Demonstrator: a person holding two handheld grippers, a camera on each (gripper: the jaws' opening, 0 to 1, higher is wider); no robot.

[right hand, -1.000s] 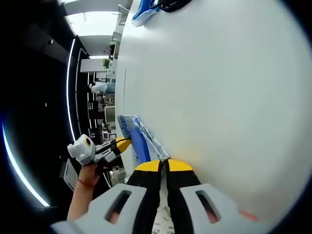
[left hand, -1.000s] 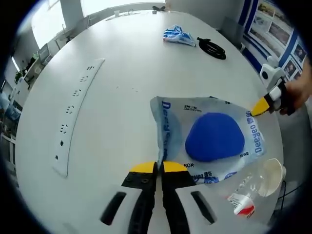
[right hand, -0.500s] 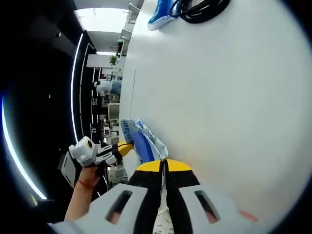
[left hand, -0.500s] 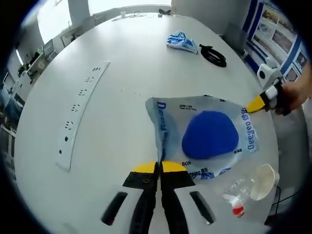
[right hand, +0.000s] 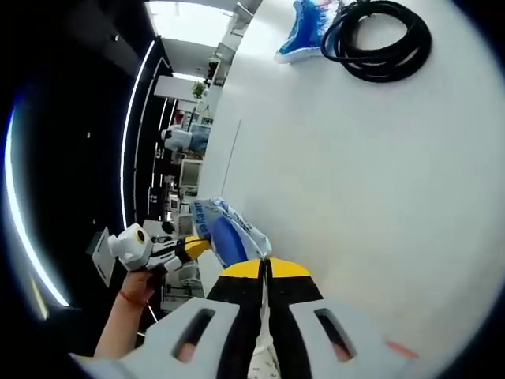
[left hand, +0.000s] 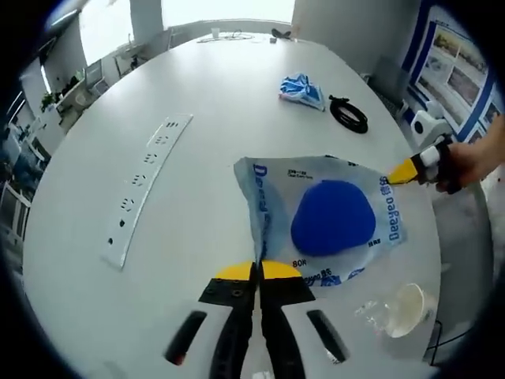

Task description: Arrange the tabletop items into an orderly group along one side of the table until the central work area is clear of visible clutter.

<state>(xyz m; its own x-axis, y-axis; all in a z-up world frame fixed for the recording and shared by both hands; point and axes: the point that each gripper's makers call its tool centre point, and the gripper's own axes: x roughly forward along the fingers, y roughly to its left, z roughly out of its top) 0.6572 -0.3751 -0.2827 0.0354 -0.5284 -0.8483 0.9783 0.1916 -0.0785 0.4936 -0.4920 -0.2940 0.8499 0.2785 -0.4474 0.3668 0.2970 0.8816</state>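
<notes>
- The table [left hand: 197,158] carries everything.
- A clear packet [left hand: 323,217] lies near its right edge, held between the left gripper [left hand: 258,272] at the near corner and the right gripper [left hand: 401,170] at the far right corner.
- A power strip [left hand: 146,185] lies left of the packet.
- A cup [left hand: 406,308] lies near and right of the packet.
- A coiled cable [left hand: 349,114] lies far beyond, with a crumpled wrapper [left hand: 301,89] just left of it.

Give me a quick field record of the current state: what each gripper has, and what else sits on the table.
left gripper: shut on the near edge of the plastic pouch
right gripper: shut on the pouch's opposite corner
pouch state: stretched between both grippers above the white table; blue rounded item inside
far side of table: blue-and-white crumpled bag beside coiled black cable
left part of table: white power strip, lying flat
near edge: clear plastic cup on its side
</notes>
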